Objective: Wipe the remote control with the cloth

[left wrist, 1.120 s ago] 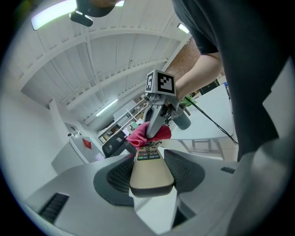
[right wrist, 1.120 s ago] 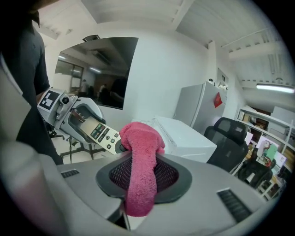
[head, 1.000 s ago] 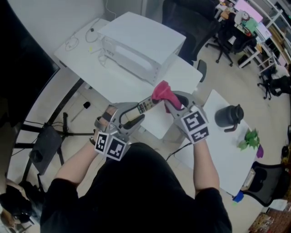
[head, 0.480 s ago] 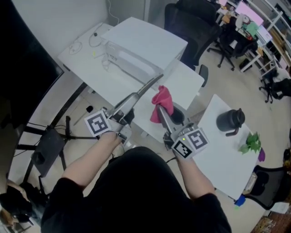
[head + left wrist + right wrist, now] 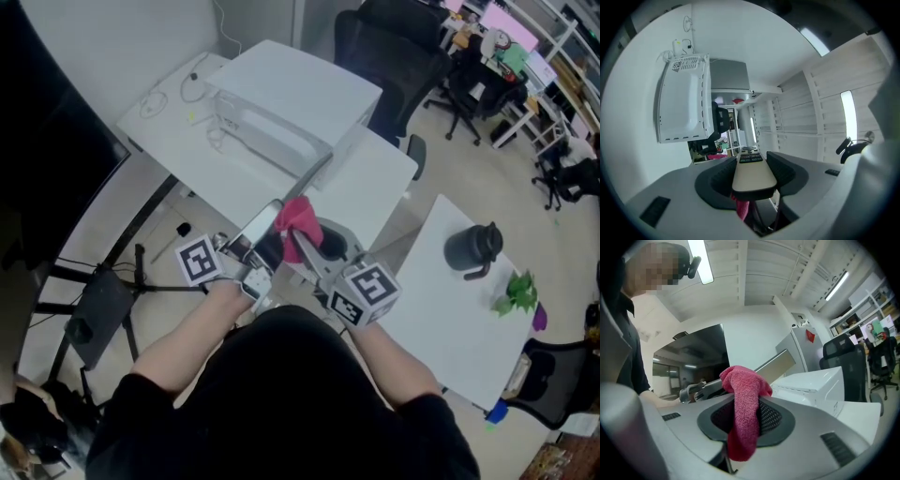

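Observation:
A long slim remote control (image 5: 298, 187) sticks up and to the right out of my left gripper (image 5: 267, 234), which is shut on its near end. In the left gripper view the remote (image 5: 752, 171) lies between both pads, buttons at its far end. My right gripper (image 5: 298, 239) is shut on a pink-red cloth (image 5: 298, 216), which sits against the remote just beyond the left jaws. In the right gripper view the cloth (image 5: 743, 413) hangs bunched between the pads of the right gripper (image 5: 745, 420), with the remote (image 5: 780, 364) slanting behind it.
A white microwave (image 5: 281, 94) stands on a white table (image 5: 370, 183) ahead. To the right, another white table (image 5: 441, 319) carries a black kettle (image 5: 473, 246) and a green plant (image 5: 514, 289). Black office chairs (image 5: 394, 47) stand beyond.
The left gripper has rolled over and swung left, raising the remote. The right gripper drew the cloth off the remote's far end, then brought it left against the remote near the left jaws.

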`<action>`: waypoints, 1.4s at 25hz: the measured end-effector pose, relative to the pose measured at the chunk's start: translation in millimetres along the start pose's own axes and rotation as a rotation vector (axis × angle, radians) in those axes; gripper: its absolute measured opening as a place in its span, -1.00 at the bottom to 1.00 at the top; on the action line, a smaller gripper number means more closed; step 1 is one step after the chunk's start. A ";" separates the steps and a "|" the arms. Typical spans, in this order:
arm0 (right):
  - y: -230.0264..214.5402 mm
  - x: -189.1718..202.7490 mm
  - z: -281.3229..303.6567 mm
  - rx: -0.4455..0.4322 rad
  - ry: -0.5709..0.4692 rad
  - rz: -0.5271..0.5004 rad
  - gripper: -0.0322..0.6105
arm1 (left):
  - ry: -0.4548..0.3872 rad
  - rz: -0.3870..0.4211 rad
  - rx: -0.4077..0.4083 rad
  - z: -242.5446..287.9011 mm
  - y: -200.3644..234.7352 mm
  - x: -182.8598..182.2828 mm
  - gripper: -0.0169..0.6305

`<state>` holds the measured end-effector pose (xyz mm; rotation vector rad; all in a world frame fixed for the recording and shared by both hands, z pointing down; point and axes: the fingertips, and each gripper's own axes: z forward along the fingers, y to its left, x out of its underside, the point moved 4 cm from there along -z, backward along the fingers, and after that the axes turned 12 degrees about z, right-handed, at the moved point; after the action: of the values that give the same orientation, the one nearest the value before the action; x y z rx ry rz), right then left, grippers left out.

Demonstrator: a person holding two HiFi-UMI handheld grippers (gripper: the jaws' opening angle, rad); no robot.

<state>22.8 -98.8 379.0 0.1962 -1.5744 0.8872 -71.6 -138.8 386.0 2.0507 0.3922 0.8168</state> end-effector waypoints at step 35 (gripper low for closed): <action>-38.3 -37.6 -18.9 0.137 -0.026 -0.130 -0.58 | 0.132 -0.056 0.069 -11.5 0.5 21.2 -0.30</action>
<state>68.6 -126.7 360.0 0.4045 -1.5080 0.8938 -63.8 -120.6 399.6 2.0455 0.5549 0.9187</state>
